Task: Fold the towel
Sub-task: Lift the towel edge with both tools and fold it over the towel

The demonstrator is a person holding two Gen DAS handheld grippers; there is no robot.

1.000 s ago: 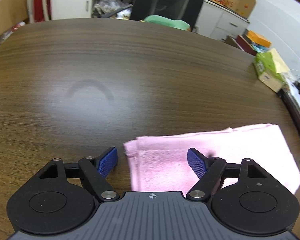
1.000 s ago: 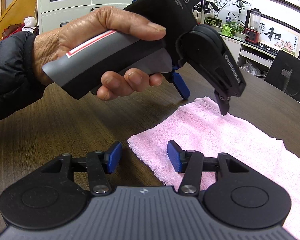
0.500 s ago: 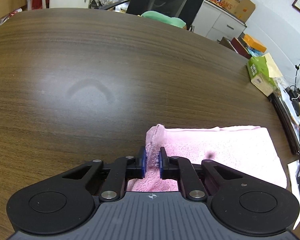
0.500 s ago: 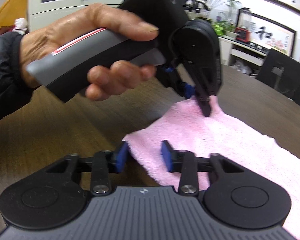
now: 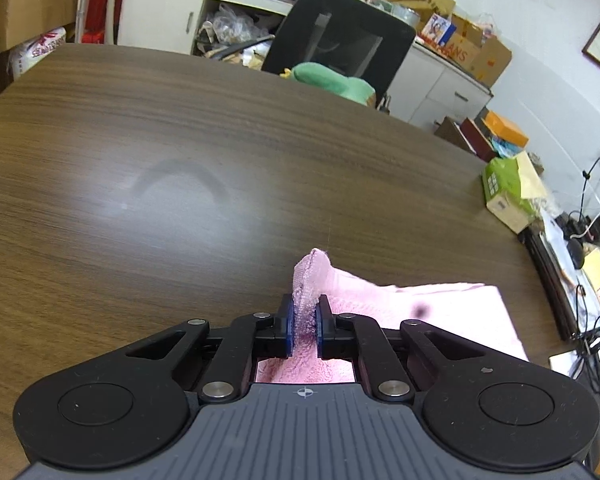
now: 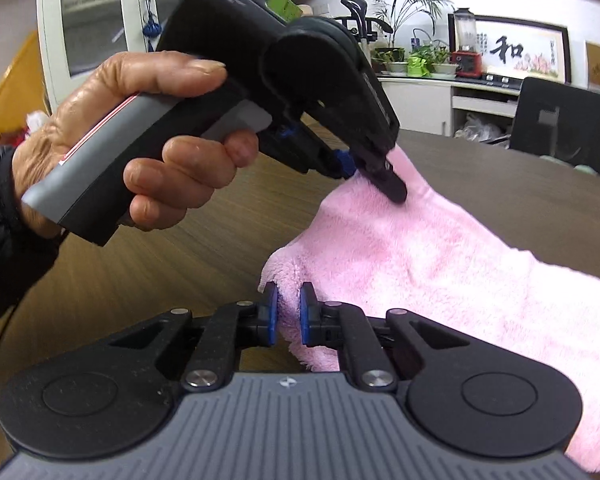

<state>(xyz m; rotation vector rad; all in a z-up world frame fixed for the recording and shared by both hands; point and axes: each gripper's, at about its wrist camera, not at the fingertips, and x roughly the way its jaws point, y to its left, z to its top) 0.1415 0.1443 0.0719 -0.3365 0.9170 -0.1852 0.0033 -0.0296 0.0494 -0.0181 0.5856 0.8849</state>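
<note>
Towel (image 6: 440, 272) lies on the table (image 5: 180, 140), its two near corners raised. Left gripper (image 5: 304, 320) grasps one corner; right gripper (image 6: 287, 314) is closing on the other. Raise both evenly and carry them to the far edge.

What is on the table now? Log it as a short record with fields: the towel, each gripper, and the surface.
towel: pink towel, one end lifted off the table, the rest lying flat
left gripper: left gripper shut on a towel corner, raised
right gripper: right gripper closing, the near corner of the towel pinched between its pads
surface: dark wooden table
stage: both corners gripped, fold not yet made
</note>
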